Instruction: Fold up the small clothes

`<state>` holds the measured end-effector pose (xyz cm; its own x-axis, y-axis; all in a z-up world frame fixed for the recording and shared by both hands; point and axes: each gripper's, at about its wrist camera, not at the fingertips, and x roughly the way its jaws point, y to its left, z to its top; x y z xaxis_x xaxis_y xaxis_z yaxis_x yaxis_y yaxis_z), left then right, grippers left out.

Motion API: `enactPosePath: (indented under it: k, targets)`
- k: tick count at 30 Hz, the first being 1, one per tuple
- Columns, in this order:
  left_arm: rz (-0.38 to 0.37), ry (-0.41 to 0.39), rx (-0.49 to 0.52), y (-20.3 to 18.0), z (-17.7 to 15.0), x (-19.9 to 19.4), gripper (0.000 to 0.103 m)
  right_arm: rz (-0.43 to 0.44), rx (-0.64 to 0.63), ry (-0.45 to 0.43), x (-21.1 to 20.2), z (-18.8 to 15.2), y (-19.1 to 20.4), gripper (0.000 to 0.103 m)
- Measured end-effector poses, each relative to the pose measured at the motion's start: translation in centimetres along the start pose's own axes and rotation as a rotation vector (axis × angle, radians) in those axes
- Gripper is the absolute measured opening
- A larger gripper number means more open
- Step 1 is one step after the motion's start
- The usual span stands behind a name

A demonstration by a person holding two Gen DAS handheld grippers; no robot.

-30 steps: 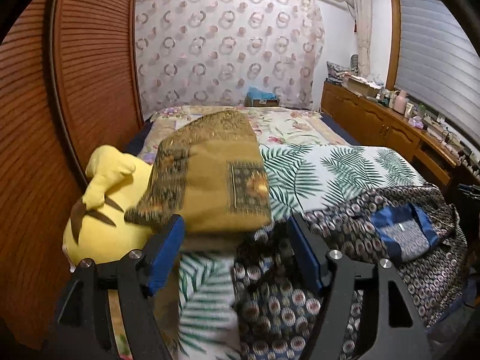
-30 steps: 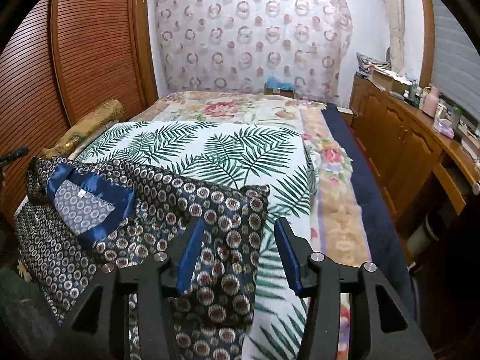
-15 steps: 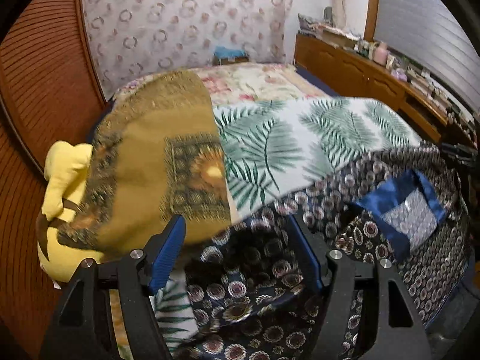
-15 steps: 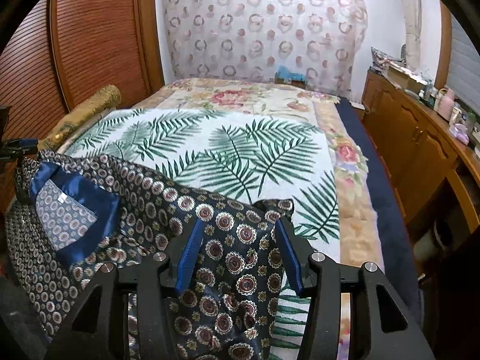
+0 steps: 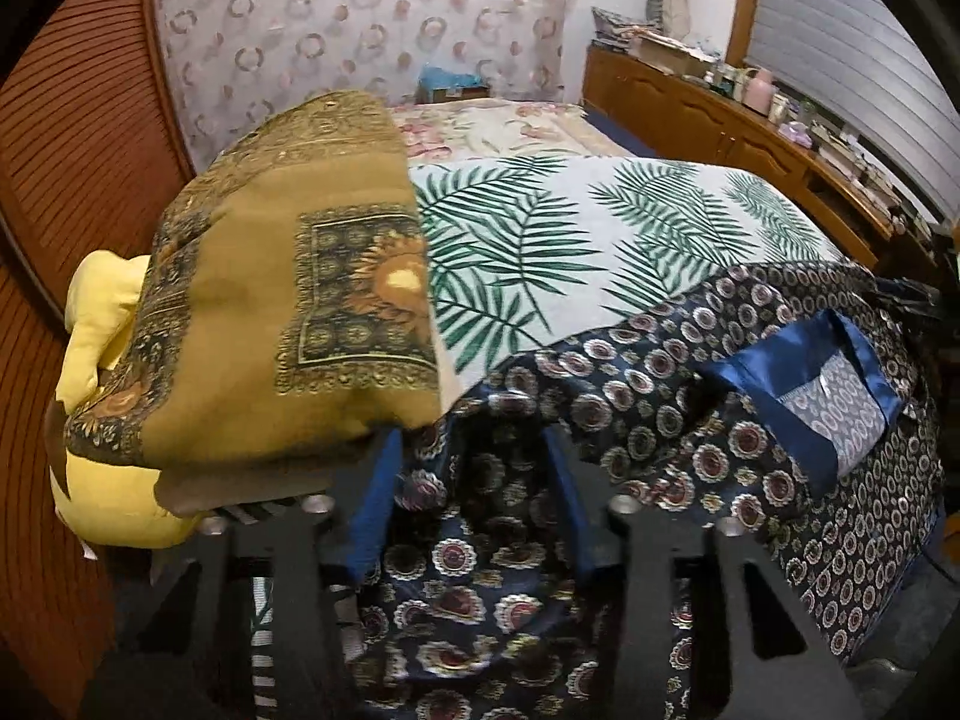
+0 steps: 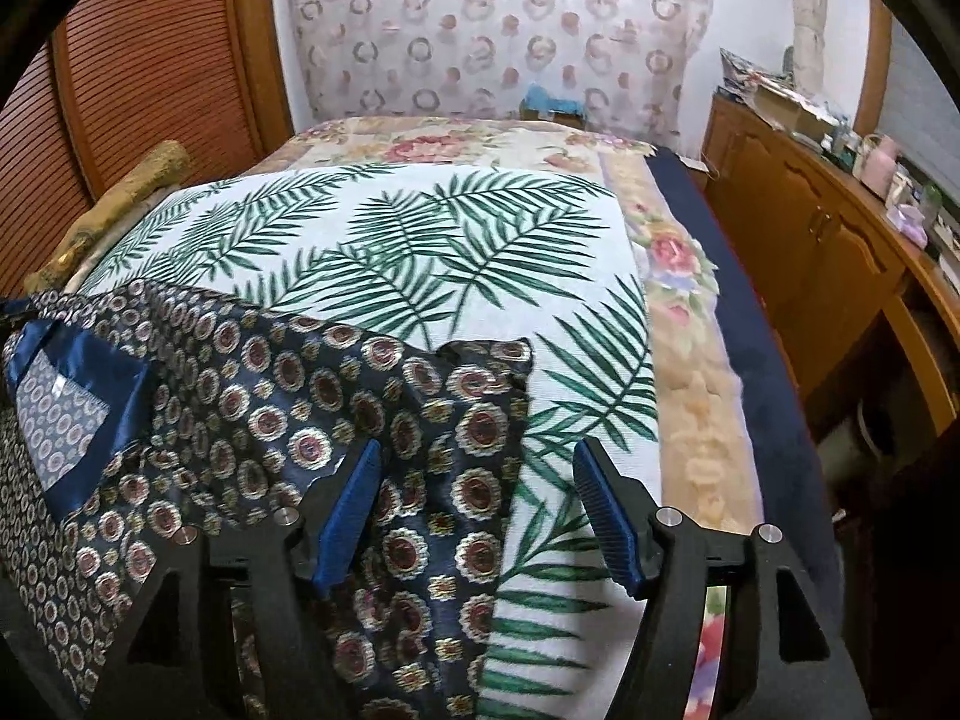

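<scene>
Left gripper [image 5: 474, 480]: jaws closing, with a fold of the dark medallion-print garment [image 5: 690, 408] between the blue pads. The frame is blurred there, so I cannot tell whether the pads press the cloth yet. A second ago these jaws stood wider, with the garment's edge only just reaching between them; the gripper has since come down onto the fabric.

Right gripper [image 6: 474, 516]: jaws opening and spread, apart from the cloth. The garment's right edge lies against the left pad's side, and bare palm-leaf cover [image 6: 456, 252] shows before the right pad. Half a second ago the pads sat close around a raised bunch of this fabric; that bunch now lies flatter on the cover. Judgement: right side released, left side taking hold, probably for the next fold.

The garment lies at the near end of the bed [image 6: 690, 324], blue-trimmed opening [image 5: 828, 396] facing up, the lower part draping over the bed's edge.

Beyond it are an ochre patterned cloth [image 5: 258, 312] over a yellow plush toy [image 5: 96, 324], then the floral bedspread [image 6: 432, 144], the curtain [image 6: 480, 30] and a wooden sideboard [image 6: 810, 228].

Risk: slippery-looking fabric may slide out of a shallow pinch.
</scene>
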<state>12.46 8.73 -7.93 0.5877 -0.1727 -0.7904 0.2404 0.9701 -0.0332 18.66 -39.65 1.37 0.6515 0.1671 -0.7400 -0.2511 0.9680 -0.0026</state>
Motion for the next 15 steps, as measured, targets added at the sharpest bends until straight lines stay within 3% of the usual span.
enactPosePath:
  k: [3, 9, 11, 12, 14, 15]
  targets:
    - [-0.019, 0.004, 0.013, -0.4, -0.1, 0.0, 0.022, 0.017, 0.017, 0.008, 0.7, 0.2, -0.4, 0.069]
    - [-0.008, -0.019, 0.009, -1.0, 0.2, -0.6, 0.008, 0.084, -0.019, 0.031, 1.4, 0.6, 0.0, 0.069]
    - [-0.009, -0.041, 0.011, -1.3, 0.5, -1.2, 0.006, 0.116, -0.036, 0.031, 1.3, 0.6, 0.4, 0.065]
    - [-0.013, -0.056, 0.010, -1.4, 0.7, -1.6, 0.005, 0.120, -0.055, 0.029, 1.3, 0.6, 0.7, 0.057]
    - [-0.018, -0.085, 0.011, -1.8, 1.0, -2.7, 0.005, 0.124, -0.089, 0.035, 1.2, 0.6, 1.4, 0.031]
    - [-0.016, -0.097, 0.016, -2.1, 1.3, -3.2, 0.004, 0.157, -0.090, 0.047, 1.2, 0.7, 1.6, 0.008]
